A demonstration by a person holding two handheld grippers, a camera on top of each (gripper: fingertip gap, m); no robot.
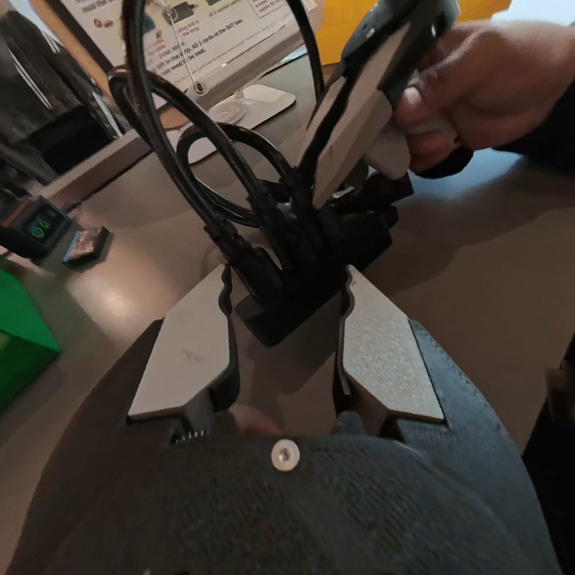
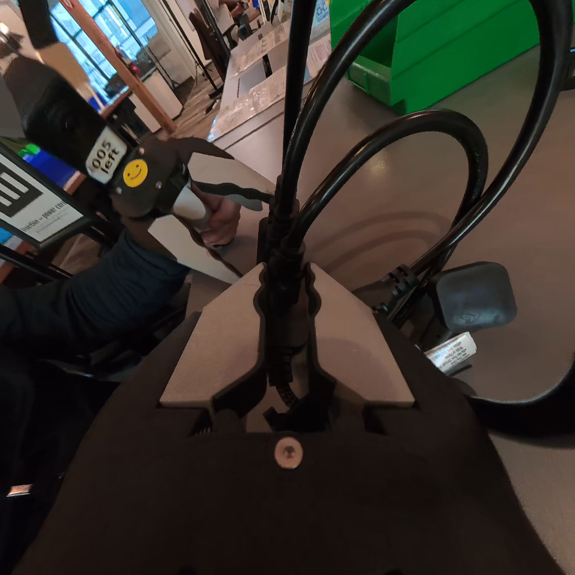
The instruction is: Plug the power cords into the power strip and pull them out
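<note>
**Right gripper clamped on a plug; left gripper spread around the end of the strip**

The strip (image 1: 280, 314) lies flat on the grey table (image 1: 466, 280), black and crowded with plugs whose cords (image 2: 466, 161) arch up in loops, so each plug stands upright and can be taken from above. The right gripper (image 2: 285, 273) comes straight down over one plug (image 2: 284, 280), its pads pressed on both sides of the boot. That looks like a grip for pulling or pushing along the socket's line. The left gripper (image 1: 286, 273) is released, its fingers (image 1: 199, 342) standing wide on either side of the strip's near end without pressing it. I'd guess it is there to steady the strip. A green bin (image 2: 435, 46) waits farther back.
</note>
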